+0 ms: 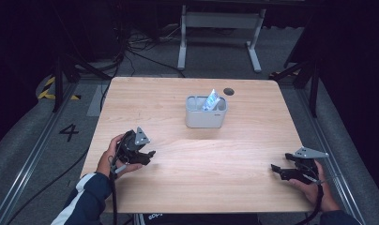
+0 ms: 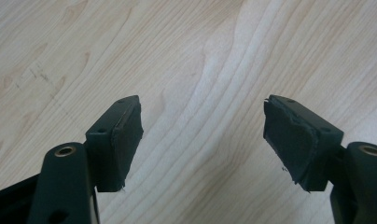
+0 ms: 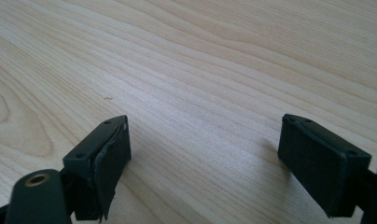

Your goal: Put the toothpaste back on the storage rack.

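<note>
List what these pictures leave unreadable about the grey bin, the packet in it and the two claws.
- Grey bin: its inside and floor, hidden by its own front wall in the high view.
- Packet: lower part hidden by the bin; print too small.
- Left claw, right claw: the pads, too small and dark in the high view.

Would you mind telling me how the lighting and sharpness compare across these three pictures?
High view: the table is lit, its surroundings dark and slightly soft. Left gripper view: wood grain sharp, pads crisp. Right gripper view: soft sheen across the wood, a pad casting a faint shadow.
</note>
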Available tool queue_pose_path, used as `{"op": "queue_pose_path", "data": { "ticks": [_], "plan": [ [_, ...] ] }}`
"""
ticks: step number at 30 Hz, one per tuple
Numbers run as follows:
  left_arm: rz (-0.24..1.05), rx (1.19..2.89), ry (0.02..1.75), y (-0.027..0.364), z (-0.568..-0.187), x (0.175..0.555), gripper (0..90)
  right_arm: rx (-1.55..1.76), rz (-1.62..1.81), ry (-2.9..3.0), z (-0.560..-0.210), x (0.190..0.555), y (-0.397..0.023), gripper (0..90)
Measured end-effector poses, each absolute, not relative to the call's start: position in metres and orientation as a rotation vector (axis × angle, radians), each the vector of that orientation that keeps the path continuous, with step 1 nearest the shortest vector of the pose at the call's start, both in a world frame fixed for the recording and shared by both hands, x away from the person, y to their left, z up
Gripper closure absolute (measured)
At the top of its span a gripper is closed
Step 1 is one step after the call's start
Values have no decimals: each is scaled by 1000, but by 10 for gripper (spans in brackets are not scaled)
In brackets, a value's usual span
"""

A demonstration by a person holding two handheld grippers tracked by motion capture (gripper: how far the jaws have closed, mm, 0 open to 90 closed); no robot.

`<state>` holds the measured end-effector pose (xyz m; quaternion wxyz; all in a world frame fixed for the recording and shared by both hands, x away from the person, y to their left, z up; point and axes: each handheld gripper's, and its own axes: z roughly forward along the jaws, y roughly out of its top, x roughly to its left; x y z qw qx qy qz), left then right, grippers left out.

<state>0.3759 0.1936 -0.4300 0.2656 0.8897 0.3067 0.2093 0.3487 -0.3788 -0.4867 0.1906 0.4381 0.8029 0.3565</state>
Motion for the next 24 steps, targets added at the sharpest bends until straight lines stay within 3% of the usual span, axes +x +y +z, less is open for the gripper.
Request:
{"op": "queue_pose_path", "data": {
  "ticks": [24],
  "plan": [
    [545,2370,891,242,-450,344,227,1232,1004,2256,-487,349,-379,171]
  ]
}}
